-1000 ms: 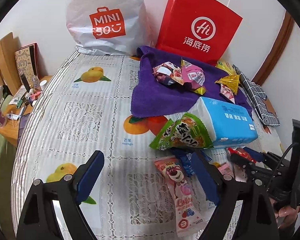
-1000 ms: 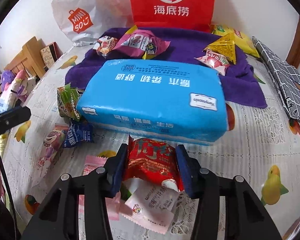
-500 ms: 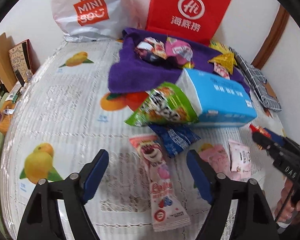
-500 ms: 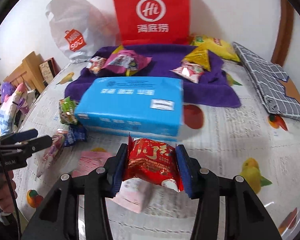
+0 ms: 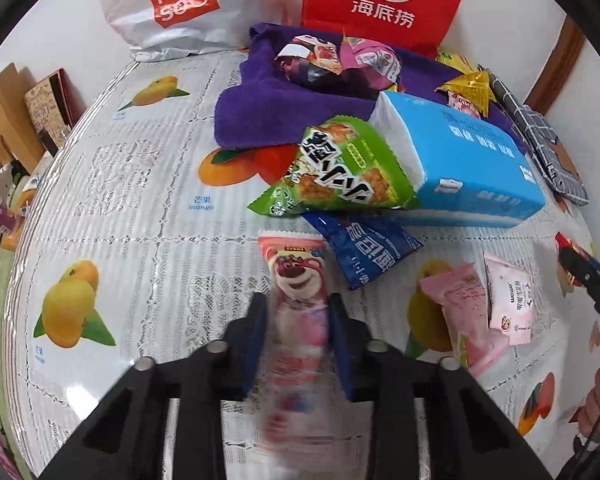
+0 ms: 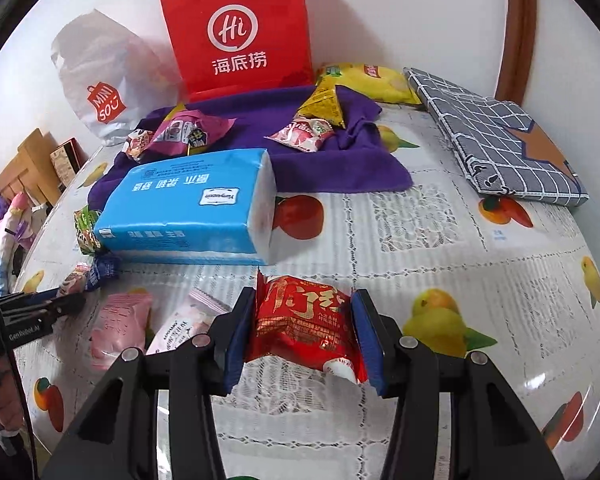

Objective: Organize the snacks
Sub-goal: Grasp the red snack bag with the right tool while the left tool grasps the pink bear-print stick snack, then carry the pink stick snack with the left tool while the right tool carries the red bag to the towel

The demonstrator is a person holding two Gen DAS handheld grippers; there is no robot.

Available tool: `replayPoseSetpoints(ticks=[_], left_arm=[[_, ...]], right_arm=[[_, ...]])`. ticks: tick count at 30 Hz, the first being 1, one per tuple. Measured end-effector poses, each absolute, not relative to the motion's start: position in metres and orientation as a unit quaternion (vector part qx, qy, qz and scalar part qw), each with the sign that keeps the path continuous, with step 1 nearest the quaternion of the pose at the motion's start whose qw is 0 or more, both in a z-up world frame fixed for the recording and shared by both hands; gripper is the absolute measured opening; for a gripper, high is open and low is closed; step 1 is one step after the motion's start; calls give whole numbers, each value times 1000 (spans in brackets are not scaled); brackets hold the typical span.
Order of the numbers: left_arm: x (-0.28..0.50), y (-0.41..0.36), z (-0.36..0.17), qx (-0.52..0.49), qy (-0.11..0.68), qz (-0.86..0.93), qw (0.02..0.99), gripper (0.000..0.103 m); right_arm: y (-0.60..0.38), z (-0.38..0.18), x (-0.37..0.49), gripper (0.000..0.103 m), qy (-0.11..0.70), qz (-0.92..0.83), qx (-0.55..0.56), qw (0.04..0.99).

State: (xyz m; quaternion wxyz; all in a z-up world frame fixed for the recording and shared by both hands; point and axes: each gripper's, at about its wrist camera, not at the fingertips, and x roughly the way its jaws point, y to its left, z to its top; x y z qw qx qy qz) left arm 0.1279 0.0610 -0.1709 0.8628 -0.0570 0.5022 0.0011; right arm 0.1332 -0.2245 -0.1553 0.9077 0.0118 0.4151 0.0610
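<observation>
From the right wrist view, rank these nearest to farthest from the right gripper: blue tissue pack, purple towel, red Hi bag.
1. Blue tissue pack, just ahead, to the left.
2. Purple towel, behind the pack.
3. Red Hi bag, upright at the wall.

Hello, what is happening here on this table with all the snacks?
A person is sorting snacks with two hand-held grippers. The left hand-held gripper has just closed on the pink bear-print packet, which is between its fingers. The right hand-held gripper holds a red snack packet in front of the blue tissue pack.

The left hand-held gripper (image 5: pixel 298 312) has just been closing and now pinches something; the right hand-held gripper (image 6: pixel 304 308) is clamped too.
</observation>
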Motion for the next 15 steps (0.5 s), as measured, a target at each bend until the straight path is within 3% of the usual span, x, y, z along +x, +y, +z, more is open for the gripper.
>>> replayPoseSetpoints(ticks=[15], left_arm=[[102,81,-146,-86,470,5,878,21]], right_arm=[[-225,-140,122,48,397,57,20,916]])
